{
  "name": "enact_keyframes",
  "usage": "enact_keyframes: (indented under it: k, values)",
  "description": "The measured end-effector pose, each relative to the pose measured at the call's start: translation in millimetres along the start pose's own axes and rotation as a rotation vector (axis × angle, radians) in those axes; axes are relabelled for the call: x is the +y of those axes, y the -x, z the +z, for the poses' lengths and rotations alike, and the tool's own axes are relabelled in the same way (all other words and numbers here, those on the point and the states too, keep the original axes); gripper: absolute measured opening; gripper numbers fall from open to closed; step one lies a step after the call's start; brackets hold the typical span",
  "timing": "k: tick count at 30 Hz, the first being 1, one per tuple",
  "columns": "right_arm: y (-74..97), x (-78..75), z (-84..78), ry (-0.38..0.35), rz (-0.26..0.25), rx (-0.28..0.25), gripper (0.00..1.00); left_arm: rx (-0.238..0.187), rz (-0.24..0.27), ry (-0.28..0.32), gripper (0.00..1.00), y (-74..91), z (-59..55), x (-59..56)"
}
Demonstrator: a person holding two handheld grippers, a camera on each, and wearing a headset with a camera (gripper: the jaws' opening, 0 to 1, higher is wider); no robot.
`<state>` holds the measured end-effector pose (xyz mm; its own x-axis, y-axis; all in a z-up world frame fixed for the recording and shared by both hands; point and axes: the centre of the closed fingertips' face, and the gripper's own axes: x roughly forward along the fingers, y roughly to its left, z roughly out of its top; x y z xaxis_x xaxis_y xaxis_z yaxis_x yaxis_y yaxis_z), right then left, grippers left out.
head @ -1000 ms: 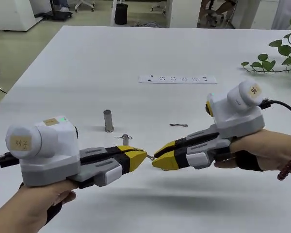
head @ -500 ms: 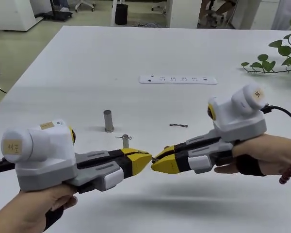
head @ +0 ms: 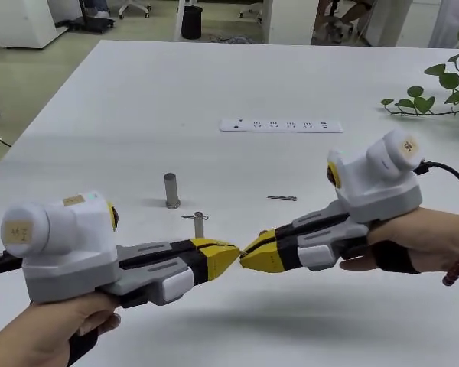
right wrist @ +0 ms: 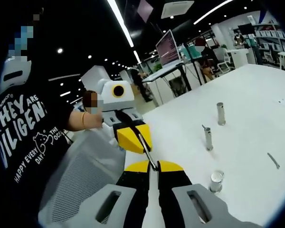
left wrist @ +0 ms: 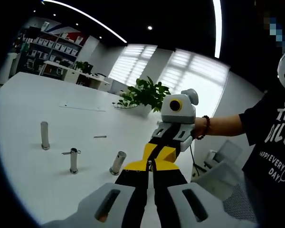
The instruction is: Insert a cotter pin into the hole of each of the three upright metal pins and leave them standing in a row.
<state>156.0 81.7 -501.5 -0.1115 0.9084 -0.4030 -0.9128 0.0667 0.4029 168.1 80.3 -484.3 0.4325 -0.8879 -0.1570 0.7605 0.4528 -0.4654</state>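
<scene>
one upright metal pin [head: 199, 225] holds a cotter pin [head: 190, 216].

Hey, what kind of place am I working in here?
Probably an open-plan office or lab workspace. The work is on a large white table with a power strip on it and a potted plant near its edge. Beyond it are more desks, with a monitor under ceiling strip lights.

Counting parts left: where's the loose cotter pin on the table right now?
Head view: the loose cotter pin lies flat on the white table, right of the far upright metal pin, between the power strip and the right hand-held gripper.
</scene>
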Motion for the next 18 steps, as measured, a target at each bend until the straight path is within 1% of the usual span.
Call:
enact_keyframes:
  k: [1,3,6,9,15,17,18]
  values:
    - [0.4,-0.4,0.1,0.019,-0.002,0.003,0.0,0.003,0.0,0.0,0.0,-0.2,-0.8,-0.2]
    - [1.0,-0.4,-0.2,0.024,-0.006,0.01,0.0,0.004,0.0,-0.001,0.0,-0.4,-1.4,-0.4]
    - [1.7,-1.2,-1.5,0.061,-0.019,0.03,0.0,0.009,0.004,-0.009,0.0,-1.1,-2.6,0.0]
    - [1.3,-1.6,-3.8,0.087,-0.027,0.055,0.0,0.016,0.007,-0.014,0.0,-1.8,-4.5,0.1]
    - [1.0,-3.3,-8.3,0.152,-0.047,0.122,0.0,0.025,0.017,-0.034,0.01,-3.1,-7.3,0.9]
    - [2.1,-4.3,-11.5,0.169,-0.046,0.146,0.0,0.028,0.029,-0.055,0.01,-3.6,-7.9,2.9]
    - [2.2,-5.4,-11.0,0.167,-0.053,0.146,0.0,0.048,0.04,-0.074,0.0,-3.1,-10.8,5.1]
